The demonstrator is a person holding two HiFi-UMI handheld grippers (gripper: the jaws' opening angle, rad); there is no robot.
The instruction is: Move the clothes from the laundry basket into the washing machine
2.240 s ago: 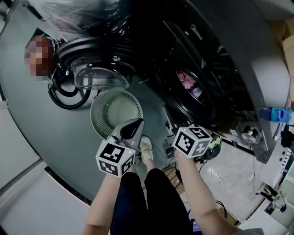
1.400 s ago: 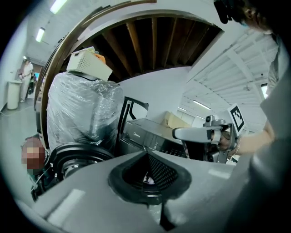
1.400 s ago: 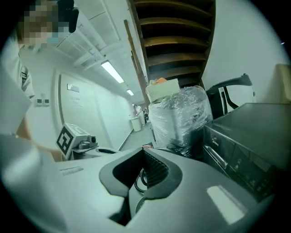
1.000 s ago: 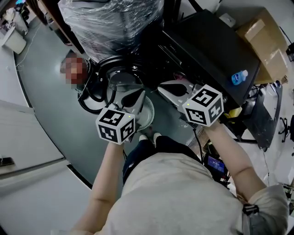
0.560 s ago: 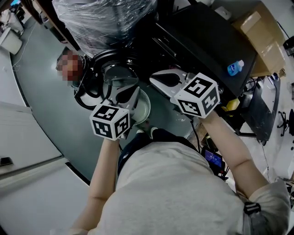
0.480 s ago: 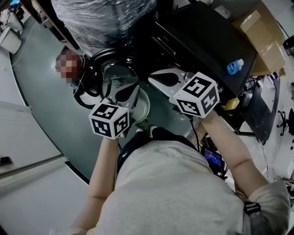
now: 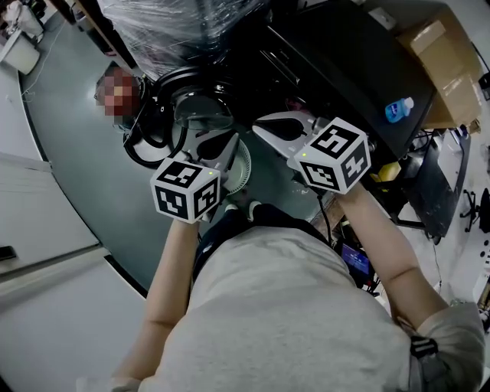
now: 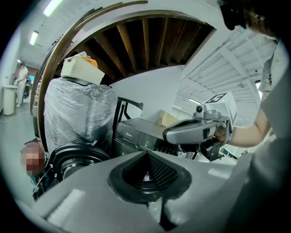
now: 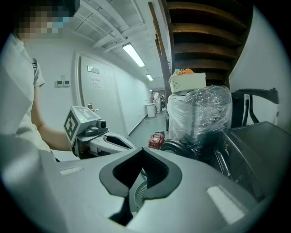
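Note:
The pale green laundry basket (image 7: 242, 170) stands on the floor below my hands; only its slatted rim shows and no clothes are visible in it. The black washing machine (image 7: 344, 69) is at the upper right with its round door (image 7: 195, 107) swung open to the left. The drum opening is hidden behind the grippers. My left gripper (image 7: 210, 145) (image 8: 147, 154) is shut and holds nothing, raised above the basket. My right gripper (image 7: 264, 126) (image 9: 143, 151) is also shut and bare, beside it in front of the machine.
A plastic-wrapped bundle (image 7: 176, 23) (image 9: 198, 118) stands behind the open door. A blue bottle (image 7: 400, 109) and a cardboard box (image 7: 448, 76) sit on the machine's top. Black hoses (image 7: 142, 149) lie on the grey floor at the left. Cables and gear crowd the right side.
The view has pulled up and back from a crouch by the drum to standing. Both grippers stayed shut and bare; over the last half second they barely shifted.

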